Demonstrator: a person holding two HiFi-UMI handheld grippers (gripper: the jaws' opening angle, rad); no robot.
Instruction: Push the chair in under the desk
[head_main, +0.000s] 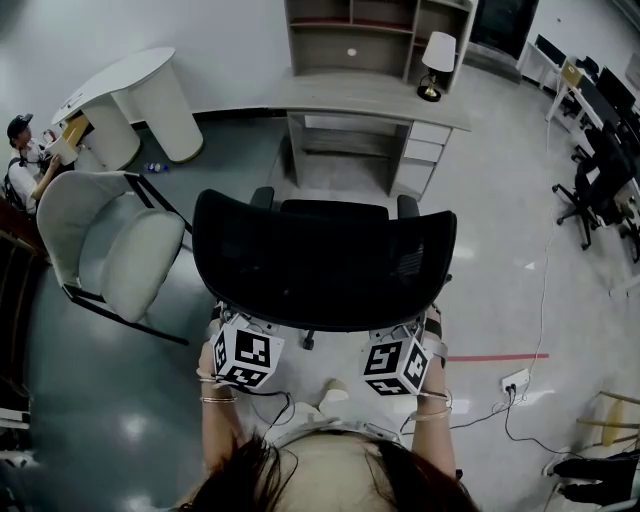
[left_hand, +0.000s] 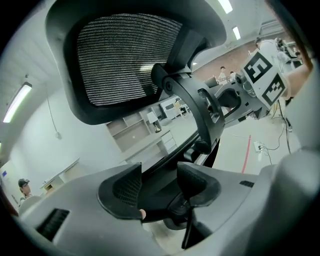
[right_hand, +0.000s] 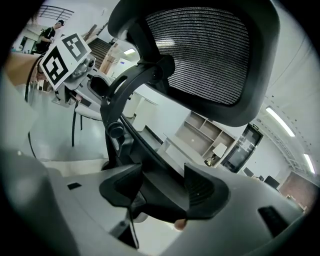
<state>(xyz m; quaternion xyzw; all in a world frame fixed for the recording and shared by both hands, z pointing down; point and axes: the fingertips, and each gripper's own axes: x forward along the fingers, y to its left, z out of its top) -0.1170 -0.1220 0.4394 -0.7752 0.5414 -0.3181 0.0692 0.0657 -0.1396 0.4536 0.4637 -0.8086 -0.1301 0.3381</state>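
Chair (head_main: 320, 265) stands mid-frame in the head view, its back toward the person and its seat facing the table (head_main: 375, 100) at upper centre, not yet under it. The left gripper (head_main: 240, 322) and right gripper (head_main: 405, 330) each clamp the backrest's lower edge, one at each side. That probably keeps the push straight and stops the seat swivelling.

- One black mesh-backed office chair (head_main: 320, 260).
- One pale wooden desk (head_main: 375, 98) with one shelf unit (head_main: 375, 30) on top and three drawers (head_main: 420, 152) in its side.
- One table lamp with a white shade (head_main: 437, 60).
- One white cushioned armchair on a black frame (head_main: 105, 245).
- One white curved counter (head_main: 135, 95).
- Two grey grippers with marker cubes: the left gripper (left_hand: 157, 182) and the right gripper (right_hand: 162, 189).
- One red floor line (head_main: 495, 357).
- One white power strip (head_main: 515, 381).
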